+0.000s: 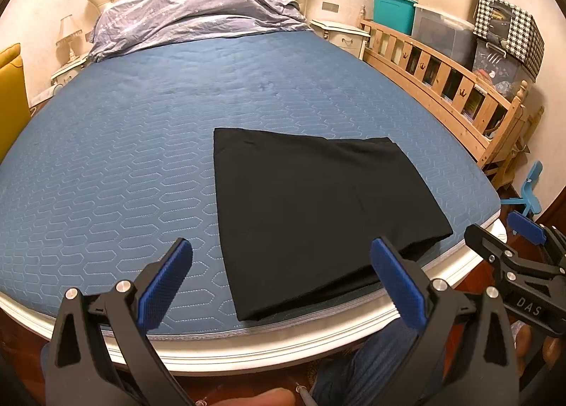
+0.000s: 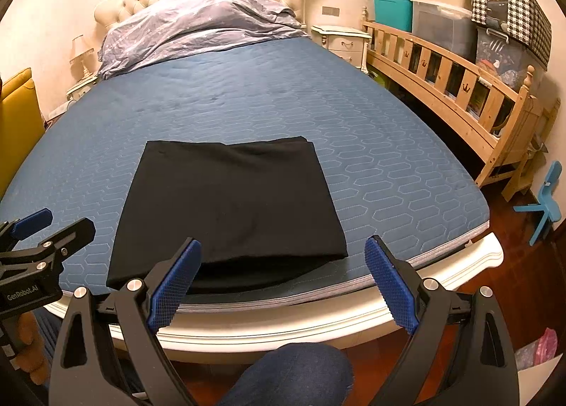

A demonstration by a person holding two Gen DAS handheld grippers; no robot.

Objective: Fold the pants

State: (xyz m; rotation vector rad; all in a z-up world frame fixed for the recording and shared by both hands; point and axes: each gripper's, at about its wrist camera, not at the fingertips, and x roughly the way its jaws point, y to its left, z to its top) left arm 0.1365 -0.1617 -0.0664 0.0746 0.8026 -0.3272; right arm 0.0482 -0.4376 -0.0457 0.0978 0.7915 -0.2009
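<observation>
the black pants (image 2: 226,201) lie on the blue mattress (image 2: 247,94), near its front edge, already gathered into a neat, roughly square stack with several layers showing along the near side. in the right wrist view the near edge looks a little uneven: a lower layer sticks out towards the front left beyond the top layer.

both tongs hang off the front of the bed, clear of the cloth. the left gripper (image 1: 283,285) has its blue pads spread wide and holds nothing; the right gripper (image 2: 283,282) is likewise wide apart and empty. a knee in blue denim (image 2: 293,370) shows below, so the person seems to sit or stand right at the bed's foot.

by my reading the folding is all but done, and what is left is either a last tidy or simply leaving it. to do that well: come in low and level with the mattress, take only the protruding lower layer at the near left corner, and slide it back under the top layer rather than lifting the stack, which would let the layers slip apart. pinch lightly, near the edge, with the other tongs pressing the top flat if needed. the purple quilt (image 1: 198,6) at the far end is well apart and no hindrance.
</observation>
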